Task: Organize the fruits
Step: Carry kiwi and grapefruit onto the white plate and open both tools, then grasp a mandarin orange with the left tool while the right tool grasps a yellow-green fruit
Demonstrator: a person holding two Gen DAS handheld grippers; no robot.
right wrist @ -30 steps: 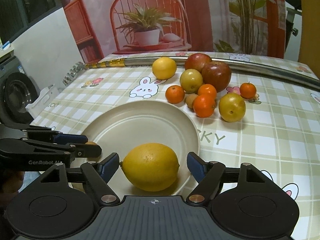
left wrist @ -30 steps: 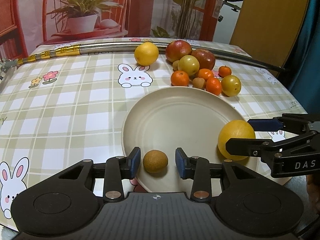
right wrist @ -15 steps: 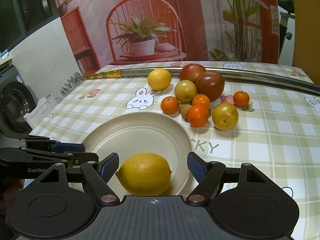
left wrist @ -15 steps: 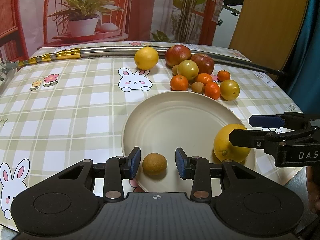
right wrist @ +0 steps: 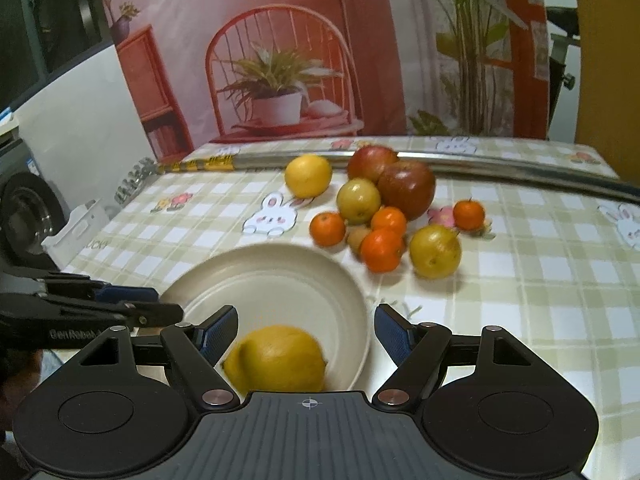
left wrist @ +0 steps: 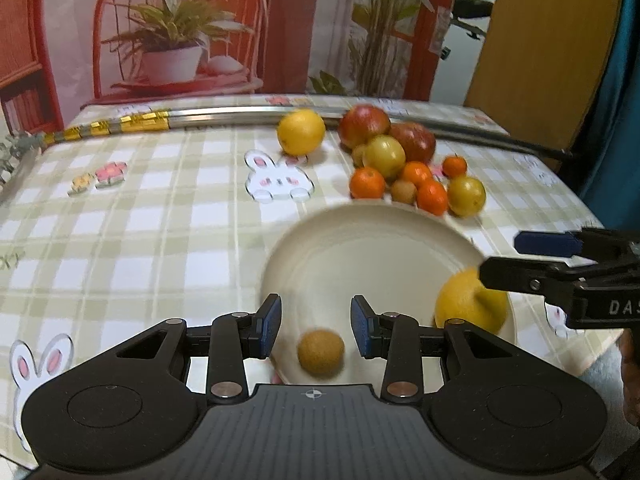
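We are hovering both claws spread wide and gripping nothing: left gripper [left wrist: 316, 322] over the small brown fruit [left wrist: 321, 354], right gripper [right wrist: 306, 330] over the lemon [right wrist: 276, 360], both sitting on the plate [left wrist: 372, 248]. Placing looks done, so next we are likely reaching far for the fruit pile [right wrist: 384, 216] beyond the rim.

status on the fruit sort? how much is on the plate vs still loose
Done: a lemon and a small brown fruit lie on the plate. In hand: nothing; the left tool and right tool are both open over them. Left: the pile of apples, mandarins and pears, plus a second lemon, on the tablecloth.
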